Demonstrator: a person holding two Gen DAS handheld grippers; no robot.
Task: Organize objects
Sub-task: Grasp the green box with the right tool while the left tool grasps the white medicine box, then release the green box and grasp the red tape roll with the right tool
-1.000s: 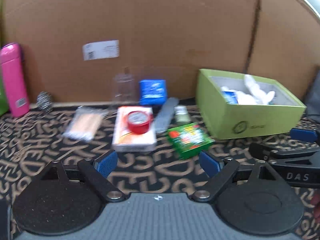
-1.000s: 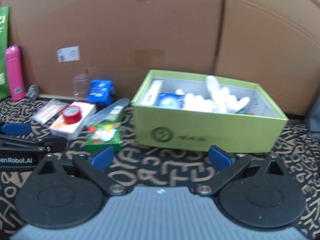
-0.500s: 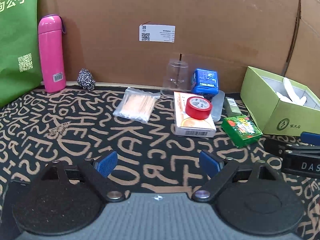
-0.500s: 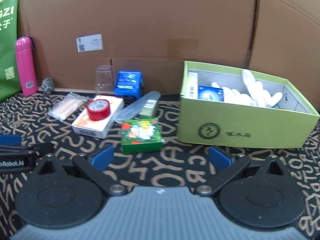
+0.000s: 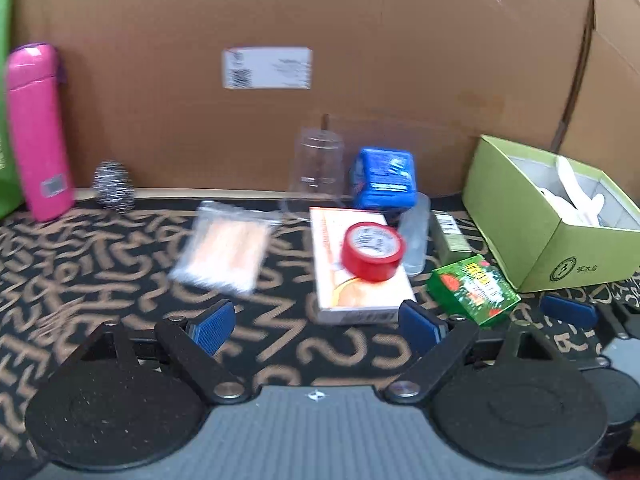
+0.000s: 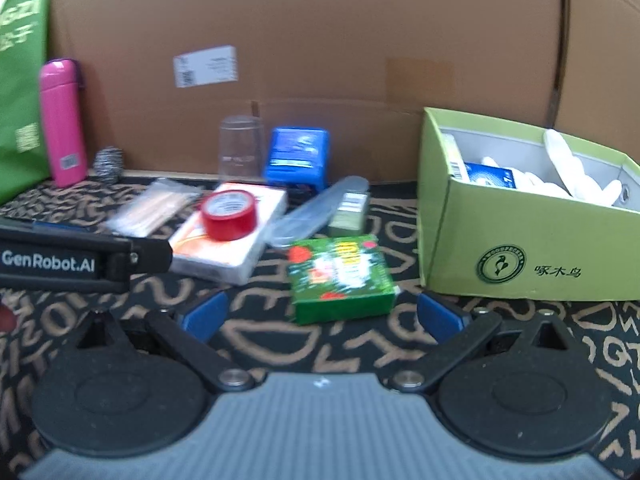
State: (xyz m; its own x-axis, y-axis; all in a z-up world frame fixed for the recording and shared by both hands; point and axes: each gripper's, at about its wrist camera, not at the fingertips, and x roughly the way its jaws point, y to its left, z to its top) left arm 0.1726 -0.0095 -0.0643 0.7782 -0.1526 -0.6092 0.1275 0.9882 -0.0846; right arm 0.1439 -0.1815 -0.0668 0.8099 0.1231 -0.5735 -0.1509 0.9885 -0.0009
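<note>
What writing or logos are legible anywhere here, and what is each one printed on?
"GenRobot.AI": side of the left gripper.
"啄木鸟", beside a round bird logo: front of the green box.
Green bag: large white characters, blurred and cut off.
White label on the cardboard wall: too blurred.
Small green carton, red tape roll, blue pack, pink bottle's sticker: unreadable.

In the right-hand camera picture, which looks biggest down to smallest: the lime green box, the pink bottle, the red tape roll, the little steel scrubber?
Largest to smallest, as they look:
1. lime green box
2. pink bottle
3. red tape roll
4. steel scrubber

The bottle and scrubber stand farther back, so they look smaller than they are.
</note>
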